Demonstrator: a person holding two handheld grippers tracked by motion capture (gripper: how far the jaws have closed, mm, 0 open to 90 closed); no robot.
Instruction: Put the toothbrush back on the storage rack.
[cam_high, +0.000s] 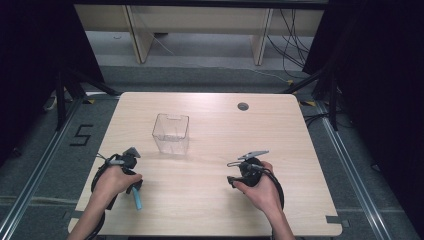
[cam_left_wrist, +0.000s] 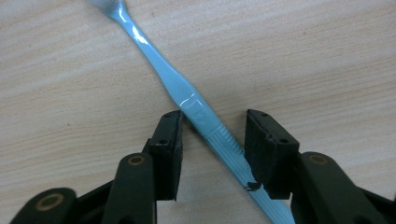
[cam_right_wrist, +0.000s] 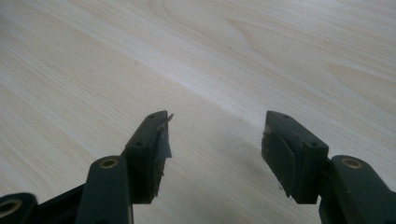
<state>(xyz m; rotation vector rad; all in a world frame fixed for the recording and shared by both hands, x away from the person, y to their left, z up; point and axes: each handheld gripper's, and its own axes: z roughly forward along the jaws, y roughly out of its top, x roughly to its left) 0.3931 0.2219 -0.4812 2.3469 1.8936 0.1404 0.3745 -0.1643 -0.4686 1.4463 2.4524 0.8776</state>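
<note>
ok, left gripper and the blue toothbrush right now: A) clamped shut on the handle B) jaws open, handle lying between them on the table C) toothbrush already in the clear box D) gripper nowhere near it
B: in the left gripper view the left gripper has its jaws apart, with the toothbrush lying flat on the table between them; the clear box holds no toothbrush.

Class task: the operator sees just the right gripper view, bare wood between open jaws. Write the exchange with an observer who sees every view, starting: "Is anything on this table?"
Observer: Yes, a clear plastic box stands upright mid-table.
Operator: Anything else?
Observer: A blue toothbrush lies flat near the front left.
Operator: Where is the left hand-held gripper?
Observer: The left hand-held gripper is open, its jaws on either side of the toothbrush handle, not closed on it.
</note>
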